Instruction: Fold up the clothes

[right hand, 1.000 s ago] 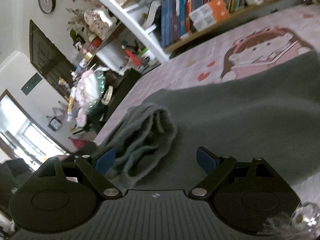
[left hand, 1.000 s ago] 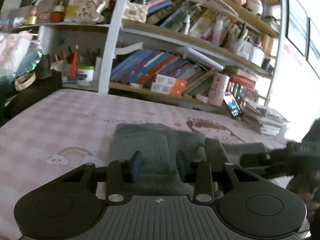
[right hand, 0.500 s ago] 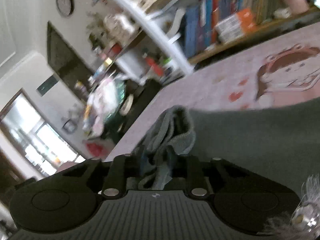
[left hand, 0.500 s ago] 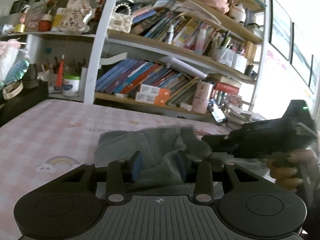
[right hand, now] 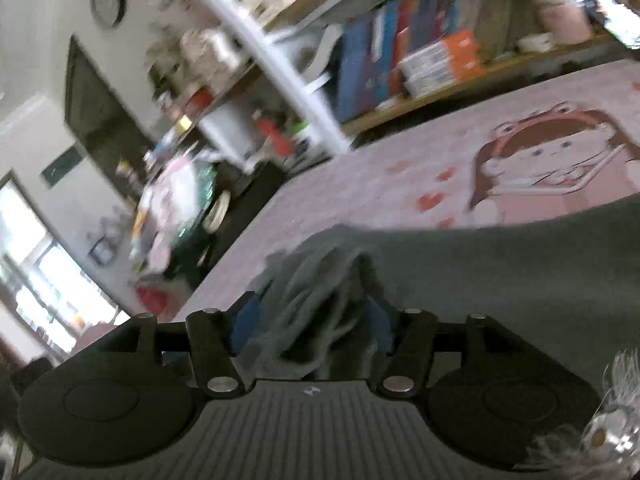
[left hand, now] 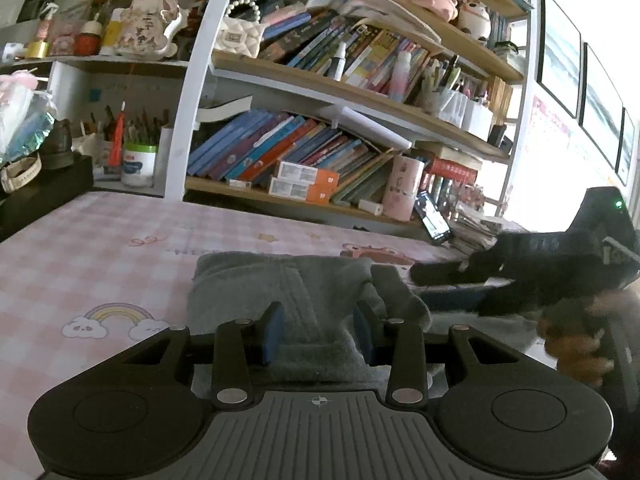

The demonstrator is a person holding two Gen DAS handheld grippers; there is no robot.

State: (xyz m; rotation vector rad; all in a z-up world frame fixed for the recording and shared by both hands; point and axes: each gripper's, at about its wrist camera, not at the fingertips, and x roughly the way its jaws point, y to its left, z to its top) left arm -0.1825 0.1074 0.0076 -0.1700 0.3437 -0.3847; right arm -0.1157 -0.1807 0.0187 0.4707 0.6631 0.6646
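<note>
Grey garment point(right hand: 500, 280) bunched between right claw point(right hand: 310, 324) pads (blurred, grip unclear)

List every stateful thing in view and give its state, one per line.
grey garment: partly folded, lying on the bed sheet.
left gripper: part closed, fabric between its pads.
right gripper: jaws opening, bunched fabric between them.
phone: screen lit, propped against the shelf.

Pink checked bed sheet point(left hand: 100, 248) under grey garment point(left hand: 312, 288).
</note>
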